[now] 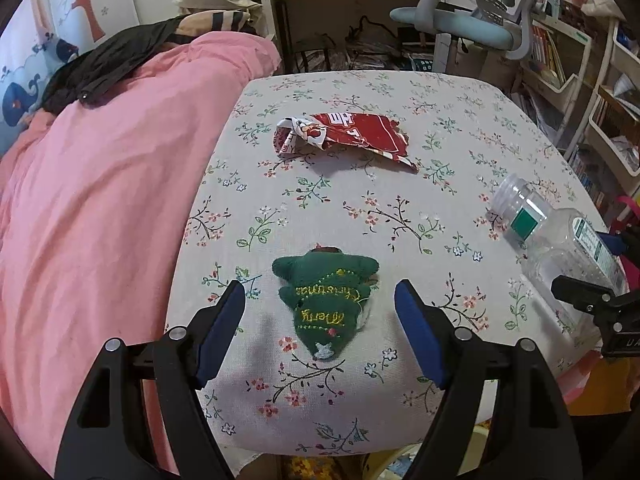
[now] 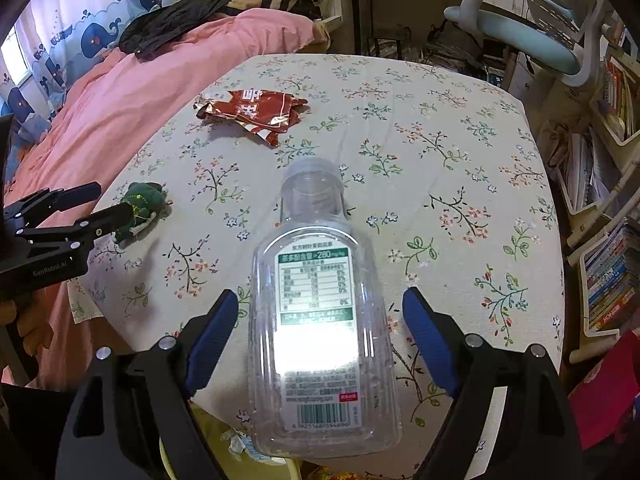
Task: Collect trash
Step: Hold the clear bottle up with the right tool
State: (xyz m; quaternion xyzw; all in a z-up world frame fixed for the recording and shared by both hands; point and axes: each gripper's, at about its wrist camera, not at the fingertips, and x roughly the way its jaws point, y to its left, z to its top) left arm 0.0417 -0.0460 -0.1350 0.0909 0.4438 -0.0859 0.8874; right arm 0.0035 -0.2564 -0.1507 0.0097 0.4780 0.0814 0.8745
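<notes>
An empty clear plastic bottle (image 2: 320, 312) lies on the floral table, cap pointing away; it also shows in the left wrist view (image 1: 560, 236). My right gripper (image 2: 320, 312) is open, its jaws on either side of the bottle with gaps to it. A green felt Christmas-tree toy (image 1: 326, 304) lies between the jaws of my open left gripper (image 1: 320, 304), untouched; the toy shows in the right wrist view (image 2: 140, 208). A crumpled red snack wrapper (image 1: 344, 136) lies farther back on the table, also in the right wrist view (image 2: 256, 114).
The floral tablecloth (image 2: 440, 160) covers the table. A pink bed cover (image 1: 100, 200) lies left of it. A blue desk chair (image 1: 472, 20) and bookshelves (image 1: 600, 120) stand behind and right. A pale rim shows below the table's near edge (image 2: 168, 456).
</notes>
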